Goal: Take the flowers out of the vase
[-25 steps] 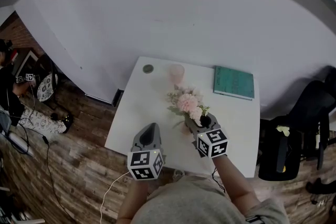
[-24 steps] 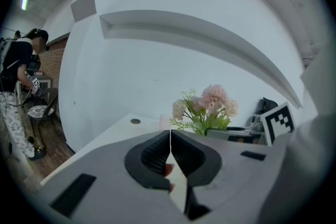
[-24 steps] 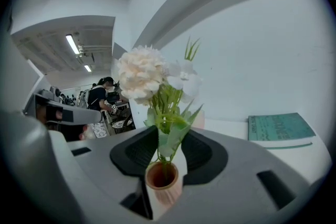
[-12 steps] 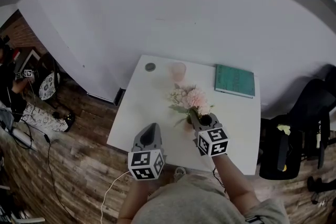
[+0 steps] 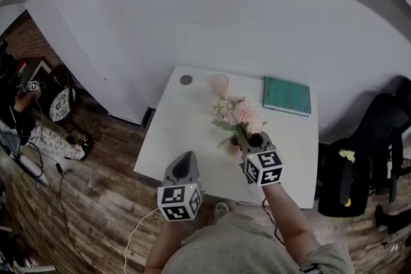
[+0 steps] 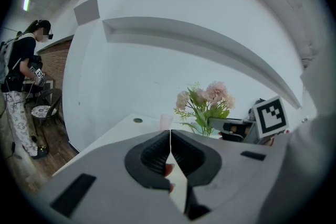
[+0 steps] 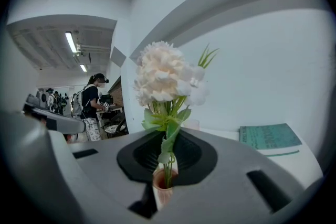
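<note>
A bunch of pale pink and white flowers stands in a small pink vase in the middle of the white table. My right gripper has just been closing, and it is shut on the green stems just above the vase mouth. In the right gripper view the stems run up between the jaws of the right gripper, with the vase below and the stem ends still inside it. My left gripper hovers at the near table edge, shut and empty; the left gripper faces the flowers.
A pink cup and a small round disc sit at the table's far edge, and a teal book lies at the far right corner. A black chair stands right of the table. A person stands far off to the left.
My right gripper's jaws closed onto the stems and it rose a little, carrying the blooms up and to the right. The left gripper shifted slightly at the table edge.
</note>
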`<state>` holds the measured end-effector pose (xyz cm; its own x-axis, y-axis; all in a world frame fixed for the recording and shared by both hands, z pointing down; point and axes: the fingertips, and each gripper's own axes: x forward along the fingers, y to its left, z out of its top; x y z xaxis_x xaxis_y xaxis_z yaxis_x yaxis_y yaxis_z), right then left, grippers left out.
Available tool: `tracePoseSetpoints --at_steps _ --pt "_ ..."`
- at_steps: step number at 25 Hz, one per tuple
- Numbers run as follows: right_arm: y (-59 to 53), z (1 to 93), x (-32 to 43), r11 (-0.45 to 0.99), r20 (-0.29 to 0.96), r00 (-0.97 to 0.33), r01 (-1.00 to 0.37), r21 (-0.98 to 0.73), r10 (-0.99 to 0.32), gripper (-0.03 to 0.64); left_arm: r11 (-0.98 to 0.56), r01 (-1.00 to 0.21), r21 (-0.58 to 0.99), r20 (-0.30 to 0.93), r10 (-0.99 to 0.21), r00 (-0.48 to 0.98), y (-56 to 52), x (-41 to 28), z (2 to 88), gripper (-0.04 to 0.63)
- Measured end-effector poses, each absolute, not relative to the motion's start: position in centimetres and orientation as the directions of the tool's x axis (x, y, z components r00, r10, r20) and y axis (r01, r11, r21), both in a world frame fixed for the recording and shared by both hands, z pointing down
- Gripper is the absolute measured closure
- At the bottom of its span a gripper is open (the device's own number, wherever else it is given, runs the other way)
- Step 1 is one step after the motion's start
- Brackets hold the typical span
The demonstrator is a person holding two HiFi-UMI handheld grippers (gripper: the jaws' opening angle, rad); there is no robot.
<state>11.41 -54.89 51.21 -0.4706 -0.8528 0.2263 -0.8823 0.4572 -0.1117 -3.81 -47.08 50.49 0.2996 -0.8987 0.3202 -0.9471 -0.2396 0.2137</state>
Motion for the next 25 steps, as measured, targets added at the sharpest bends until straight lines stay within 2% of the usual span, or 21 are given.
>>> tracePoseSetpoints --at_steps 25 --pt "-52.7 42.0 11.1 0.389 0.054 -0.389 -0.921 -0.007 -0.92 0.591 -0.299 -0.933 0.199 0.308 -0.885 0.349 -40.1 -6.2 48.7 0.588"
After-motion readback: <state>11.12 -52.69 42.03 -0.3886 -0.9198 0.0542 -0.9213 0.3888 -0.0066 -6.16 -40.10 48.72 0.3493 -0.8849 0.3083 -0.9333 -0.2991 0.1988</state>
